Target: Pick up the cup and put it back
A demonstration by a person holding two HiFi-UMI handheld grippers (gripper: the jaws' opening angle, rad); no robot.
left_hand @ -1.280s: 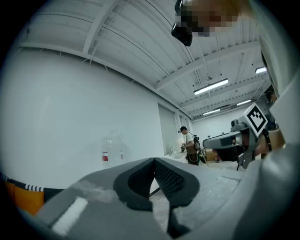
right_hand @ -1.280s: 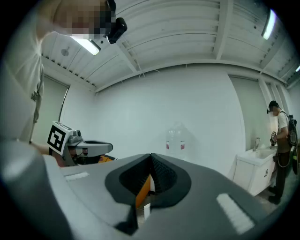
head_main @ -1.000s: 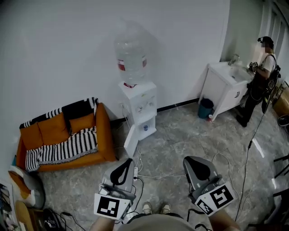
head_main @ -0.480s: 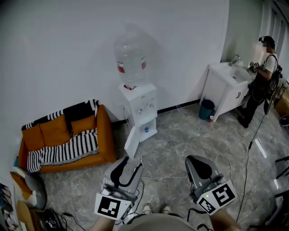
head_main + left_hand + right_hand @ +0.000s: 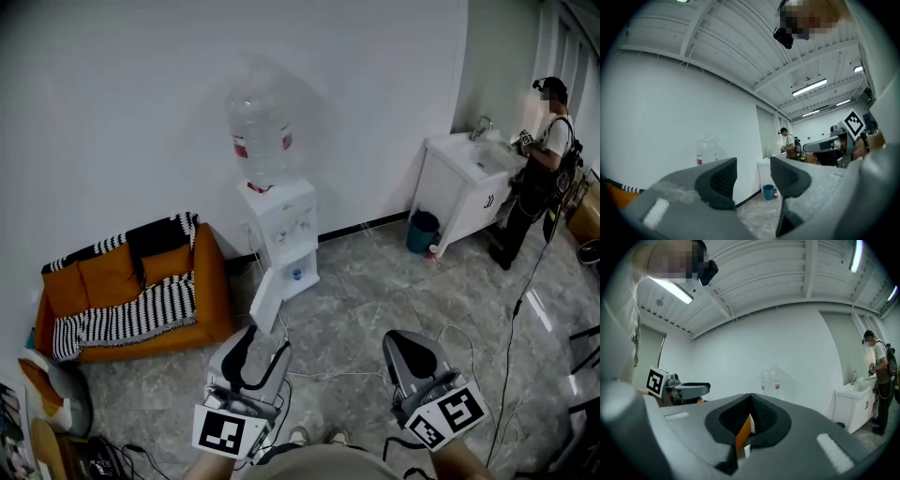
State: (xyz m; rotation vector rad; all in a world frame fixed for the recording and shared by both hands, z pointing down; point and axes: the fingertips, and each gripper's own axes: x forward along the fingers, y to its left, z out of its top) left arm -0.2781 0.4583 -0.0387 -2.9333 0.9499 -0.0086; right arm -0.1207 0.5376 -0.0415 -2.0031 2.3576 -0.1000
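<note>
1. The left tool (image 5: 753, 176) is held level with its jaws parted, having just been opened; nothing is gripped between them.
2. The right tool (image 5: 751, 401) is clenched, its tips met, with nothing held.
3. Well ahead of both tools, a small blue thing (image 5: 296, 275) is seen in the open lower compartment of the water dispenser (image 5: 284, 220); whether it is the cup cannot be told.
</note>
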